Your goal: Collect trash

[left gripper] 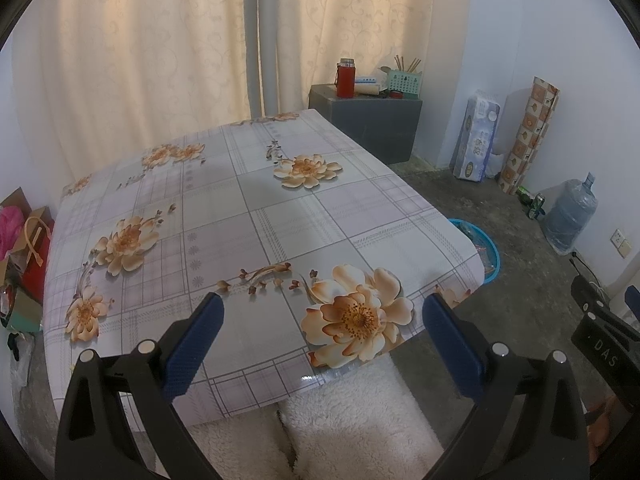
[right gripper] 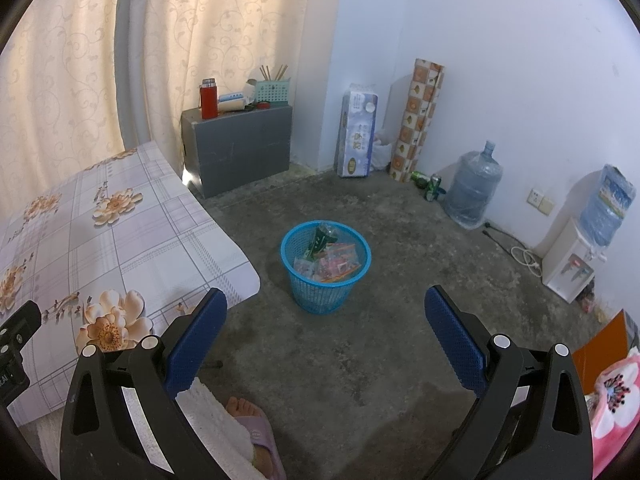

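A blue mesh waste basket (right gripper: 325, 270) stands on the concrete floor right of the table and holds several wrappers and plastic bags (right gripper: 328, 258). Its rim peeks out past the table's right edge in the left wrist view (left gripper: 486, 256). My left gripper (left gripper: 323, 312) is open and empty, above the near part of the floral tablecloth (left gripper: 280, 216). My right gripper (right gripper: 326, 308) is open and empty, held over the floor in front of the basket. No loose trash shows on the table top.
A grey box (right gripper: 236, 148) with a red flask (right gripper: 209, 98) and a pen basket stands by the curtain. Tissue pack (right gripper: 357, 136), rolled mat (right gripper: 416, 120), water jug (right gripper: 472, 188) and dispenser (right gripper: 572, 260) line the wall. My foot in a slipper (right gripper: 256, 436) is below.
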{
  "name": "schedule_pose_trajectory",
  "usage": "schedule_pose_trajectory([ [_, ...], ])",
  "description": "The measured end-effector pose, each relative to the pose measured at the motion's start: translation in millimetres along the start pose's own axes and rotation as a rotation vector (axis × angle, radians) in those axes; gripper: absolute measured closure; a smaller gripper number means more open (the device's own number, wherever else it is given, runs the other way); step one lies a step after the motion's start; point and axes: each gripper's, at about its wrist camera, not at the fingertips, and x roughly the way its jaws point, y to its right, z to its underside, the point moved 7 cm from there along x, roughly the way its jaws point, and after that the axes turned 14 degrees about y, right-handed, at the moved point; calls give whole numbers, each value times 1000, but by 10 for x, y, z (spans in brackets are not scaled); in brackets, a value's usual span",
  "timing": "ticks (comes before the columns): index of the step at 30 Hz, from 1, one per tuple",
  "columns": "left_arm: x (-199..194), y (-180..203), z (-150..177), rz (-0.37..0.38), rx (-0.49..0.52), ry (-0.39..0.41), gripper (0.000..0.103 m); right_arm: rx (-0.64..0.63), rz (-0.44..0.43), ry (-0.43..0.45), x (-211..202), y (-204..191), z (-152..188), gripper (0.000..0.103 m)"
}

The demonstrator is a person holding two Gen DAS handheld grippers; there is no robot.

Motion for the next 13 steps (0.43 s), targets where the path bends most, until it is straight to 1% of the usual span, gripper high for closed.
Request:
schedule_pose_trajectory([
  [13,-15,23,41,2,-6,7,5,-2,-1,-1,-5,12,4,8],
])
